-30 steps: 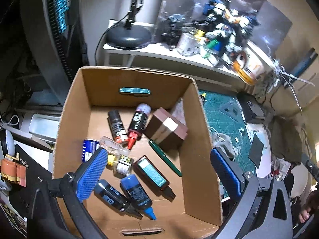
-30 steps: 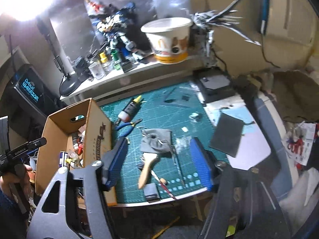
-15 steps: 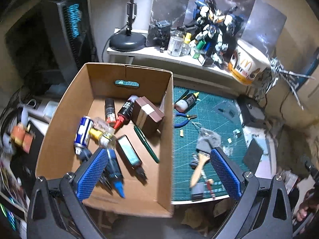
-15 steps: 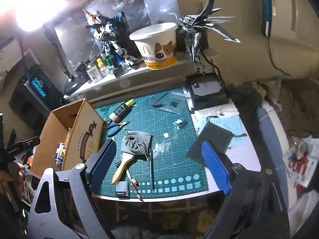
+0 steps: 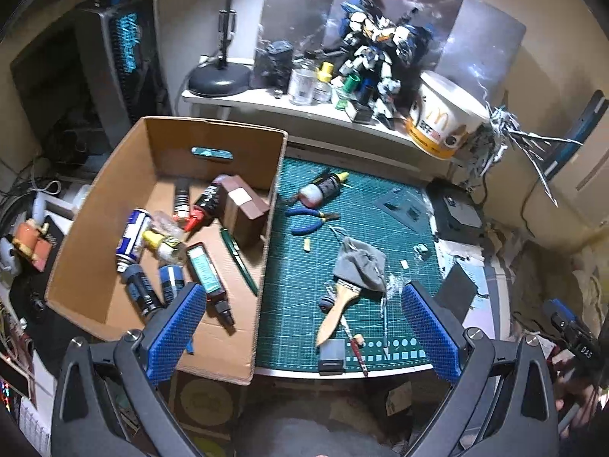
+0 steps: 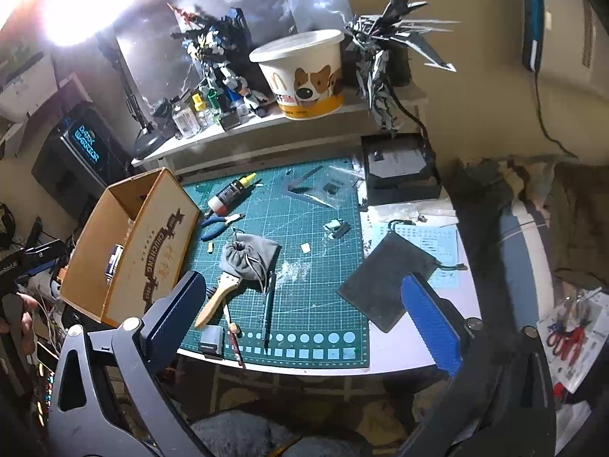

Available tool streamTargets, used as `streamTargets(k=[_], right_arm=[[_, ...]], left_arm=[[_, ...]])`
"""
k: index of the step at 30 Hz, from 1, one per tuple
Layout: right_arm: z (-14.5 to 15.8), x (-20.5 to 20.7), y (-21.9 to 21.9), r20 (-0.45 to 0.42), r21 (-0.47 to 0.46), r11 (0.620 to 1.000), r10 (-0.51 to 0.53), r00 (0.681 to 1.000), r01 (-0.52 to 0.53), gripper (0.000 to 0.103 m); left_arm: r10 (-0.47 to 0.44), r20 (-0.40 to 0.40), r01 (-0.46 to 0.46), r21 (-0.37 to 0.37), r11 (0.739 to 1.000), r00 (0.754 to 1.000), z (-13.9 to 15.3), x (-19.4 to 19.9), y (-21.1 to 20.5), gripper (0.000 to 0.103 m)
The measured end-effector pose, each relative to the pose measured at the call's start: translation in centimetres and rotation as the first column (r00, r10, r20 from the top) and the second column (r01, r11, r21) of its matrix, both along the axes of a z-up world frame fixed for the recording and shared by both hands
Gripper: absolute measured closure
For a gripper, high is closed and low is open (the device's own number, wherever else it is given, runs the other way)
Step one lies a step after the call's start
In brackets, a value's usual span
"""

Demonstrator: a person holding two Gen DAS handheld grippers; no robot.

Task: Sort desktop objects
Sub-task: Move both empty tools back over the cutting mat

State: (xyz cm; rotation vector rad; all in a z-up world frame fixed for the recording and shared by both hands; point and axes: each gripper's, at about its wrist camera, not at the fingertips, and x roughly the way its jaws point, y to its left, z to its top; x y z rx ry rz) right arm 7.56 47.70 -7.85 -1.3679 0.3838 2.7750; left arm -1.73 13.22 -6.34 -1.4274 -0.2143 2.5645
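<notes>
While its jaws are opening, the right gripper (image 6: 304,323) holds nothing; the left gripper (image 5: 304,337) gapes empty too.
Ahead of both lies the wooden-handled brush (image 6: 215,301) on the green cutting mat (image 6: 316,205), right of the brown cardboard box (image 5: 167,141).

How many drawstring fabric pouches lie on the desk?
2: a light grey drawstring pouch on the green cutting mat, over the wooden brush's bristle end; a dark grey flat pouch right of the mat.
</notes>
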Motion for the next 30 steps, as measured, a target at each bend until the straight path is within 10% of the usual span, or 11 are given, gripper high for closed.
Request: streamTargets(k=[17,30], right_arm=[[0.2,-0.8,-3.4,0.046,0.023,1.000,-0.002,0.999,0.001,0.000],[-2.1,-3.7,0.7,0.061,-0.066,0.998,0.019,0.998,-0.015,0.000]], left_arm=[[-0.273,0.053,0.266,0.116,0.957,0.960,-3.8,-5.4,3.7,0.001],[-0.176,0.035,0.177,-0.033,0.984,0.984,-5.6,-9.9,11.0,0.001]])
